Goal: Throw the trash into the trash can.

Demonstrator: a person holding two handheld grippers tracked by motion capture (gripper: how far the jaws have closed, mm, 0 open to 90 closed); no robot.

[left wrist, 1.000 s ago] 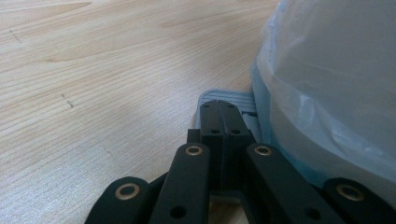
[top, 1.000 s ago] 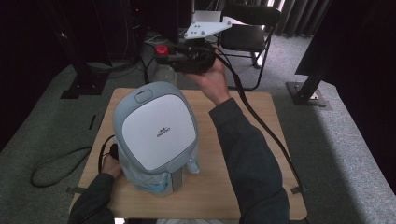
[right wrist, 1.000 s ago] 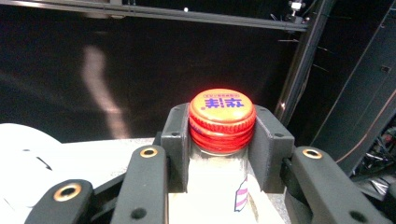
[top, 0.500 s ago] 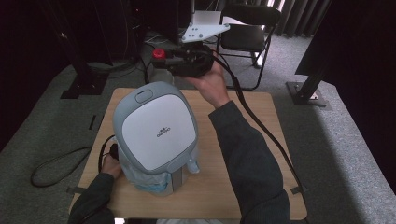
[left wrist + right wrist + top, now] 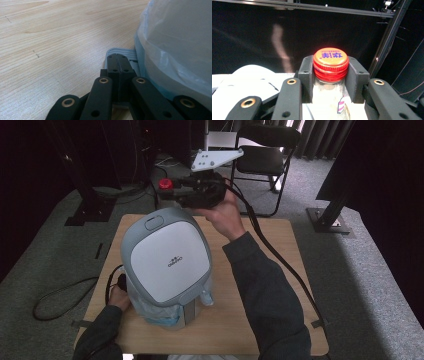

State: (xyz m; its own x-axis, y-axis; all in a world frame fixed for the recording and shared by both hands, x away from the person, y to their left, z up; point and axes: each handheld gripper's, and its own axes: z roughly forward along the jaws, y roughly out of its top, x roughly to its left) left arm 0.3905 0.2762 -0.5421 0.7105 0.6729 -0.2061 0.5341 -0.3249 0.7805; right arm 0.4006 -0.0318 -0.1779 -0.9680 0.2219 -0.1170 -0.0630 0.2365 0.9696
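Observation:
A grey and white pedal bin (image 5: 167,255) stands on the wooden table (image 5: 280,270), its lid tilted up and a pale blue bag (image 5: 160,312) lining it. My left gripper (image 5: 117,282) is low at the bin's left side. In the left gripper view its jaws are shut together, tips (image 5: 119,62) resting on the grey ribbed pedal (image 5: 125,52) beside the bag (image 5: 180,45). My right gripper (image 5: 172,187) is held above the table's far edge, shut on the neck of a clear bottle with a red cap (image 5: 330,60). The red cap (image 5: 164,183) points left.
A black folding chair (image 5: 265,150) stands behind the table and a black stand base (image 5: 330,220) to the right. A cable (image 5: 60,300) loops on the grey floor at the left. The right gripper's cable (image 5: 280,260) trails across the table.
My right gripper with the bottle has drifted slightly left and lower in the picture, toward the bin. The left gripper and the raised lid have stayed put.

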